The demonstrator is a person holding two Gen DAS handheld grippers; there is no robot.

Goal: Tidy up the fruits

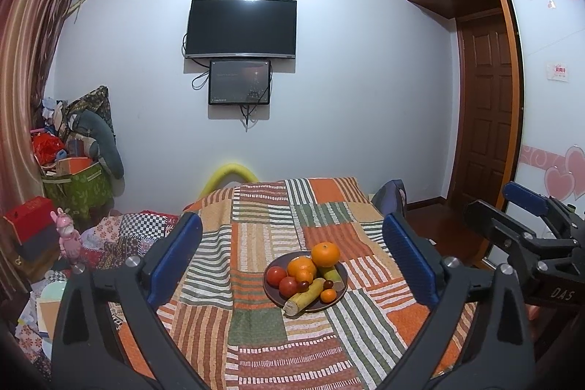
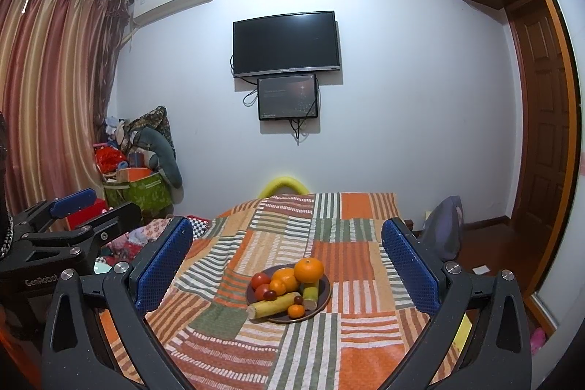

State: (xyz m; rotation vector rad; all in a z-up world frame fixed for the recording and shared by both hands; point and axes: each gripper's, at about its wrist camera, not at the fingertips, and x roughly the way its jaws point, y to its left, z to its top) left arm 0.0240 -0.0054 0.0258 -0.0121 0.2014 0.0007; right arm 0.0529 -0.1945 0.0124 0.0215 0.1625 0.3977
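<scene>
A dark plate [image 1: 340, 298] [image 2: 325, 295] sits on a table under a striped patchwork cloth [image 1: 256, 243] [image 2: 285, 243]. On it lie oranges [image 1: 325, 254] [image 2: 309, 270], red tomatoes [image 1: 276, 276] [image 2: 260, 279], small dark grapes [image 1: 302, 286] [image 2: 270, 295] and sugarcane pieces [image 1: 303, 296] [image 2: 274, 305]. My left gripper [image 1: 292, 254] is open and empty, held above the near side of the table, apart from the plate. My right gripper [image 2: 287, 258] is open and empty too, beside the left one. The right gripper also shows in the left wrist view [image 1: 519, 218], and the left gripper in the right wrist view [image 2: 87, 207].
A TV [image 1: 241, 28] [image 2: 287, 42] hangs on the far wall. A cluttered pile with a green bag [image 1: 78, 185] [image 2: 142, 189] stands at the left. A chair with a bag [image 1: 393, 196] [image 2: 444, 225] stands right of the table, near a wooden door [image 1: 486, 119].
</scene>
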